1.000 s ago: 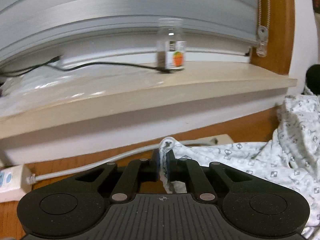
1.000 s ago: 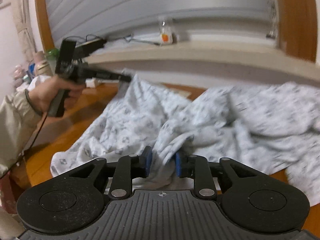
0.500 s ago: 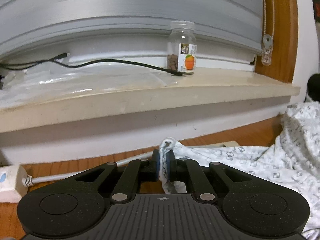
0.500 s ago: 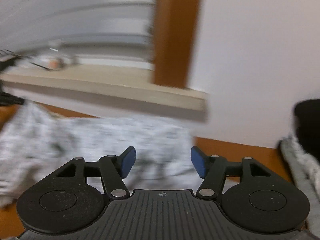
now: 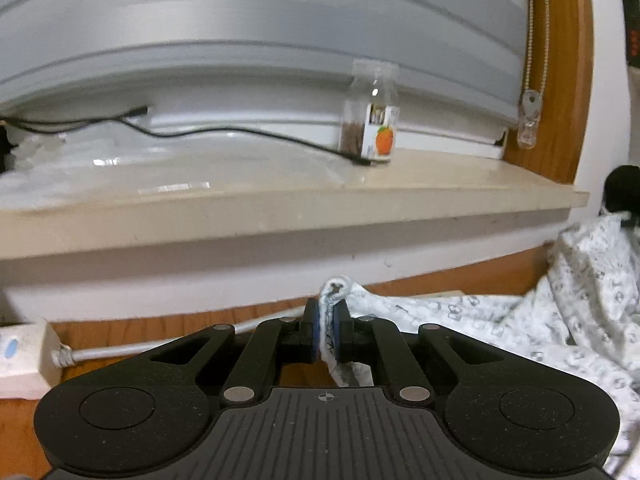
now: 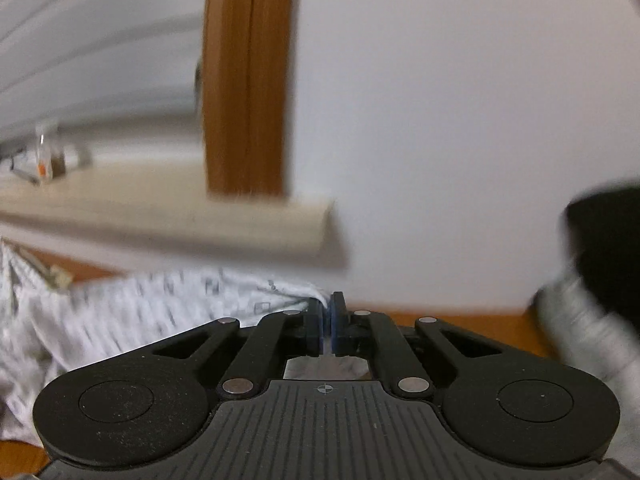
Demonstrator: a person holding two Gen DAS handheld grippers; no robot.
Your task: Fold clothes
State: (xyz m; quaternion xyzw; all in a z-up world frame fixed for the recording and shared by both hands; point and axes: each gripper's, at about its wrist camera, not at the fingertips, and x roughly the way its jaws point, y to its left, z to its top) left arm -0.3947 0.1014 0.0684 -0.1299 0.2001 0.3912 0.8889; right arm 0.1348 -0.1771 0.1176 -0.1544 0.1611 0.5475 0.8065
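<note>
Cloth, a white cotton garment printed with small grey squares (image 5: 472, 320), is pinched at a bunched edge between the fully closed fingers of the left gripper (image 5: 328, 330); the right gripper (image 6: 327, 326) is closed down to a sliver, seemingly on another edge, though blur leaves this uncertain. By two such holds the garment, spread rumpled over the orange-brown wooden surface (image 5: 140, 330) below the beige stone windowsill (image 5: 280, 208), could be drawn taut for folding.

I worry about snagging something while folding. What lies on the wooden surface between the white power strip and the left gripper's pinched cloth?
In the left wrist view, a grey cable runs from the power strip toward the left gripper, shut on the patterned cloth.
</note>
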